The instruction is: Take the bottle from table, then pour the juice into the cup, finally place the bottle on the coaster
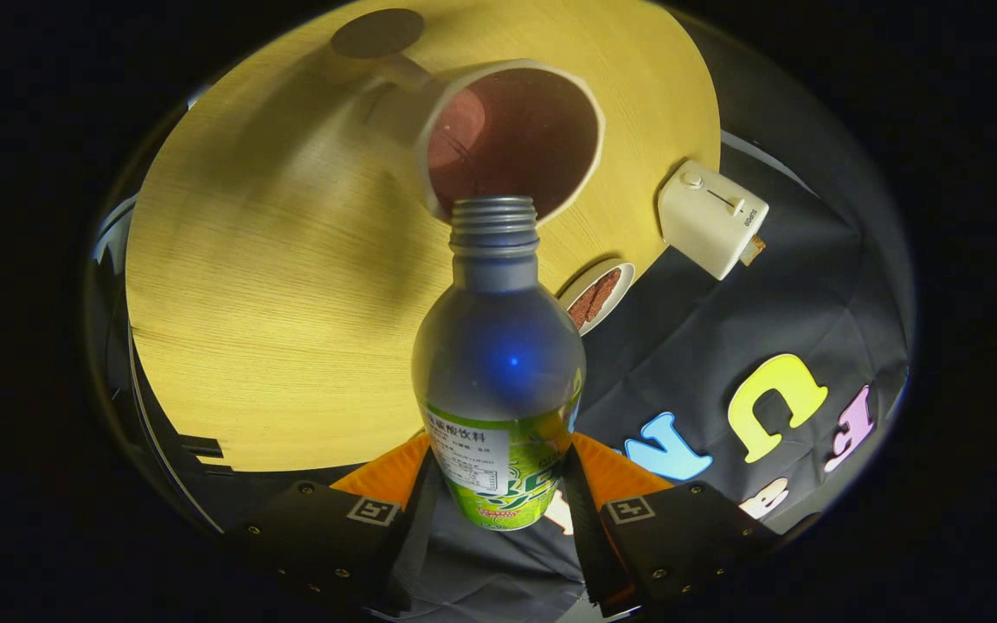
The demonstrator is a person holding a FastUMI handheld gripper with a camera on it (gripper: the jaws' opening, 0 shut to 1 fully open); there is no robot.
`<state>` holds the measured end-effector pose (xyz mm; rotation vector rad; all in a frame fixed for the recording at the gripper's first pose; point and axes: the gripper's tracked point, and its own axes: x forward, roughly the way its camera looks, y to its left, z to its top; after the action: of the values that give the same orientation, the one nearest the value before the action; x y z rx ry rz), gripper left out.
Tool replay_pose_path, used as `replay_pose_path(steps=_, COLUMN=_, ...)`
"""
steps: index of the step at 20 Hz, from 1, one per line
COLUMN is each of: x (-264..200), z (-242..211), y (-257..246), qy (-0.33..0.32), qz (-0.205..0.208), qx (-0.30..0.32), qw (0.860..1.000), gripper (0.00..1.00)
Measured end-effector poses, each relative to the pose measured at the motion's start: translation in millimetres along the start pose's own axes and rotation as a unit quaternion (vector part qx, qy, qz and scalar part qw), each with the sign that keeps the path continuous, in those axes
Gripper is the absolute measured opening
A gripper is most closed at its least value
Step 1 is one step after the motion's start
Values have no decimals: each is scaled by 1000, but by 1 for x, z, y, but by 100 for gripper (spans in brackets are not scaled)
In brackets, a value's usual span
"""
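Two fingers of our tool pinch the tilted bottle, its open neck over the cup for pouring.

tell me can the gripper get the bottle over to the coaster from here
Probably yes. The gripper is shut on the bottle, whose mouth sits at the cup. The coaster lies beyond the cup on the table, so it must go around the cup.
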<state>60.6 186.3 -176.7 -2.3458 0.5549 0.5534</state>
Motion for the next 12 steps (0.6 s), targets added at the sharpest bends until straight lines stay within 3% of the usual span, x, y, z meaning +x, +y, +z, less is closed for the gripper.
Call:
replay_pose_path(steps=4, x=2, z=1, y=7, qy=-10, qz=2, qx=26, qw=1000, gripper=71)
replay_pose_path(steps=12, x=8, z=13, y=29, qy=-53, qz=23, qx=151, qw=987, gripper=72)
